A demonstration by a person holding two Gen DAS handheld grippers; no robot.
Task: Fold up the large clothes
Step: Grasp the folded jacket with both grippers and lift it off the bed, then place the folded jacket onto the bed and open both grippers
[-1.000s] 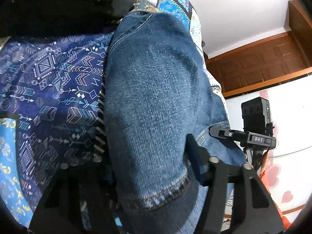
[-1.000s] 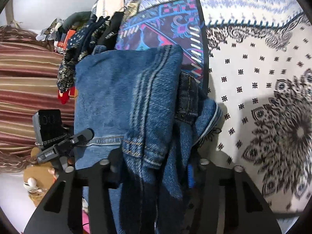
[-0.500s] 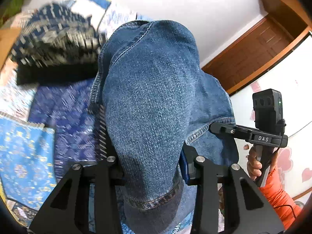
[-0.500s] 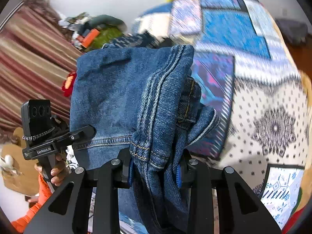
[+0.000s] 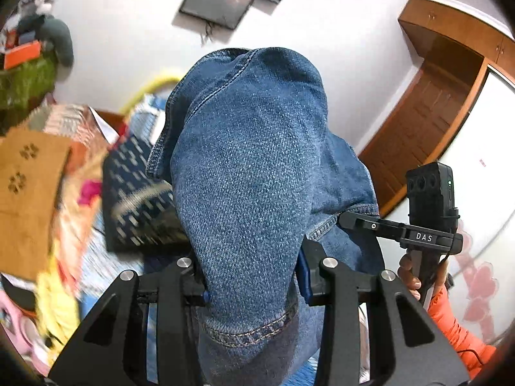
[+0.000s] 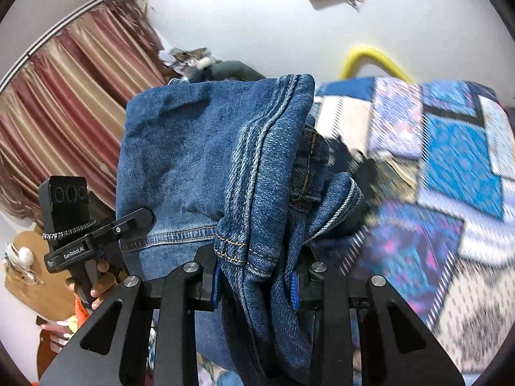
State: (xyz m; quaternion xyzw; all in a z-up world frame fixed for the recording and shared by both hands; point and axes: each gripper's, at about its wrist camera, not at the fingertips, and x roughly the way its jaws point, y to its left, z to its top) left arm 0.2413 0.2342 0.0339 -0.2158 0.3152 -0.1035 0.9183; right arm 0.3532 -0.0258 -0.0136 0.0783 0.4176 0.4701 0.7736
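Note:
A pair of blue jeans is held up in the air above the bed. My left gripper is shut on a hemmed end of the jeans, which drape over and between its fingers. My right gripper is shut on a bunched, seamed part of the same jeans. The right gripper also shows in the left wrist view, touching the denim, and the left gripper shows in the right wrist view, also at the denim. Both fingertip pairs are mostly hidden by cloth.
A patchwork bedspread lies below right. A dark patterned folded cloth lies on the bed, with orange and yellow clothes at left. Striped curtains, a wall screen and a wooden wardrobe surround the bed.
Both grippers have tilted and lifted upward with the jeans; the views swung from the bedspread to the wall, screen and curtains. Both grips stay shut.

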